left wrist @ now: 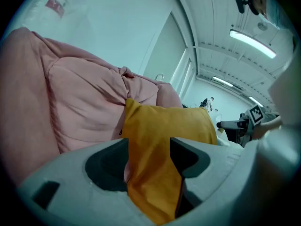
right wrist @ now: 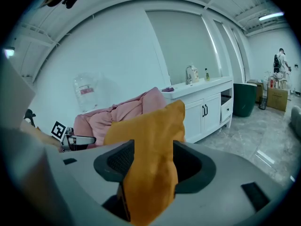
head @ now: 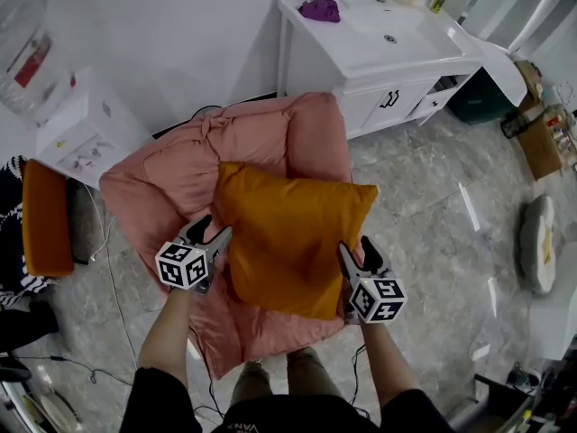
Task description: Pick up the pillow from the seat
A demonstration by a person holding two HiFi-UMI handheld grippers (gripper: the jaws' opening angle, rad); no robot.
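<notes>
An orange pillow [head: 288,242] hangs tilted over the pink cushioned seat [head: 171,179], held by its two lower corners. My left gripper [head: 212,231] is shut on the pillow's left edge. In the left gripper view the orange fabric [left wrist: 160,140] fills the gap between the left gripper's [left wrist: 149,155] jaws, with the pink seat [left wrist: 80,98] behind. My right gripper [head: 354,253] is shut on the pillow's right edge. The right gripper view shows the pillow [right wrist: 150,140] bunched between the right gripper's [right wrist: 153,160] jaws and rising above them.
A white vanity cabinet [head: 388,57] with a purple cloth [head: 320,9] stands behind the seat. A small white cabinet [head: 86,133] and an orange stool [head: 45,219] are at the left. A dark green bin [head: 478,97] and boxes sit at the far right on the marble floor.
</notes>
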